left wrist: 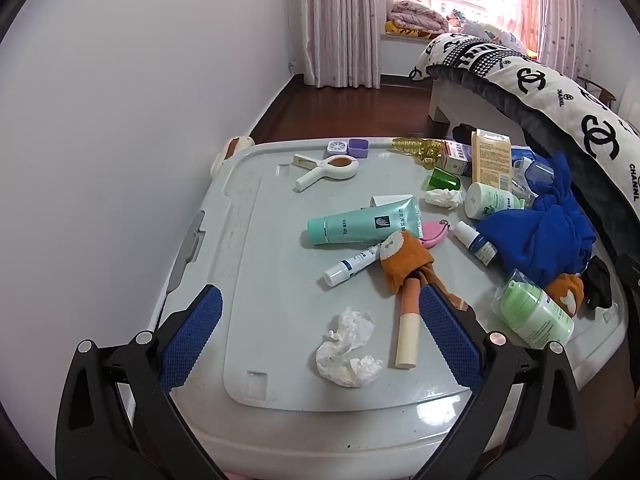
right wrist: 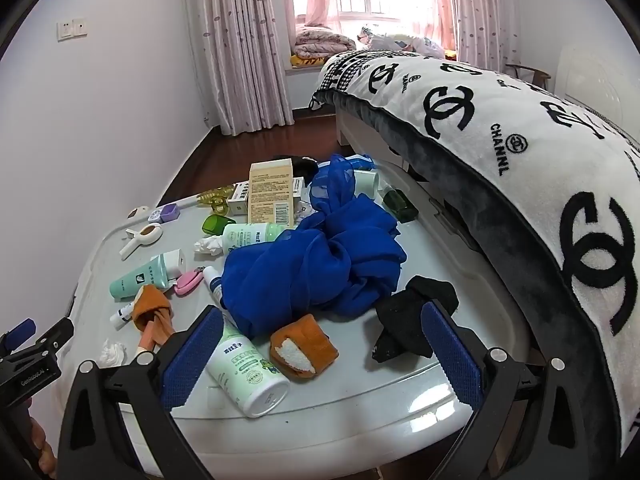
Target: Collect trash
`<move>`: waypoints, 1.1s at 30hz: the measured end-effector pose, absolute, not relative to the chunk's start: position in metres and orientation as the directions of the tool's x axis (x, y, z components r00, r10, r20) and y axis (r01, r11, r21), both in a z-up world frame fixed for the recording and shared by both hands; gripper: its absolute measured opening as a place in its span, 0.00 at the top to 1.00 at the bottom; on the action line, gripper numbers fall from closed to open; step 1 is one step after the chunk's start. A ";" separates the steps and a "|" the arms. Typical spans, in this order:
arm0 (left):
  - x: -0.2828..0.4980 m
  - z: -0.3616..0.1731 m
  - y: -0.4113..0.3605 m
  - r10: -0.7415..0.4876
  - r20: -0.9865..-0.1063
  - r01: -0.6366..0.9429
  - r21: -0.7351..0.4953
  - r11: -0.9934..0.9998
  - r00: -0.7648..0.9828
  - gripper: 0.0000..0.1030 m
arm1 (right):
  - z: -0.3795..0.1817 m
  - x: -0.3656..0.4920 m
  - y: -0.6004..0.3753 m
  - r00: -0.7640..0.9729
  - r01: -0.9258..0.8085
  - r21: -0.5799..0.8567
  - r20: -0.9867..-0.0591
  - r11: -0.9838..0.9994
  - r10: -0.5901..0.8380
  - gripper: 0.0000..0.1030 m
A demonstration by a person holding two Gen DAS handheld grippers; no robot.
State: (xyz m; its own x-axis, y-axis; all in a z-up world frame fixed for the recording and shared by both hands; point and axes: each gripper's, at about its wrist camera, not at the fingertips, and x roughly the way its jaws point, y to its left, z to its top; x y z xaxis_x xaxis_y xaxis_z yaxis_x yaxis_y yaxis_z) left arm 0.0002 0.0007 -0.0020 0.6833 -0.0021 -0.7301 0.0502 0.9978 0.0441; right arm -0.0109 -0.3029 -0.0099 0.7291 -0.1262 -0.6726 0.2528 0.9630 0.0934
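A crumpled white tissue (left wrist: 346, 350) lies on the grey storage-box lid (left wrist: 280, 380), between the blue pads of my left gripper (left wrist: 320, 294), which is open and touches nothing. A second tissue wad (left wrist: 443, 198) sits farther back by a green cap. My right gripper (right wrist: 322, 312) is also open, hovering over an orange sock (right wrist: 304, 350) and the edge of a blue cloth (right wrist: 312, 264). In the right wrist view the near tissue (right wrist: 113, 352) shows at the left, partly hidden, and the far wad (right wrist: 209, 246) lies beside a green-white bottle.
The lid is crowded: a teal tube (left wrist: 360, 222), a small white tube (left wrist: 350, 266), a peach stick (left wrist: 409, 332), a white clip (left wrist: 328, 168), boxes (left wrist: 490, 160), a lotion bottle (right wrist: 248, 368), a black sock (right wrist: 404, 320). A bed (right wrist: 500, 128) stands close on the right, a wall on the left.
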 end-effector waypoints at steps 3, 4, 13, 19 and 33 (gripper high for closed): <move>0.000 -0.002 0.001 -0.001 -0.730 0.049 0.044 0.998 0.683 0.07 | -0.010 -0.011 -0.303 0.730 0.253 0.094 -0.672 0.963 -0.126 0.05; 0.000 -0.002 0.001 -0.001 -0.730 0.049 0.044 0.998 0.683 0.07 | -0.010 -0.011 -0.303 0.730 0.253 0.094 -0.672 0.963 -0.126 0.05; 0.000 -0.002 0.001 0.000 -0.731 0.049 0.046 0.998 0.683 0.07 | -0.010 -0.011 -0.303 0.730 0.252 0.094 -0.672 0.963 -0.126 0.05; -0.001 -0.001 0.000 0.002 -0.727 0.049 0.049 0.998 0.686 0.07 | -0.009 -0.011 -0.306 0.729 0.251 0.096 -0.673 0.963 -0.123 0.05; 0.000 0.000 0.001 0.003 -0.730 0.051 0.051 0.997 0.683 0.07 | -0.009 -0.011 -0.303 0.732 0.249 0.092 -0.670 0.964 -0.125 0.05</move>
State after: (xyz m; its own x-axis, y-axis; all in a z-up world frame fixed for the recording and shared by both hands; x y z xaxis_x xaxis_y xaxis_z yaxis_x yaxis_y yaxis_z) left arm 0.0004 0.0008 0.0001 0.6834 0.0028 -0.7300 0.0507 0.9974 0.0512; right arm -0.0111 -0.3035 -0.0094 0.7319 -0.1252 -0.6698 0.2489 0.9642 0.0917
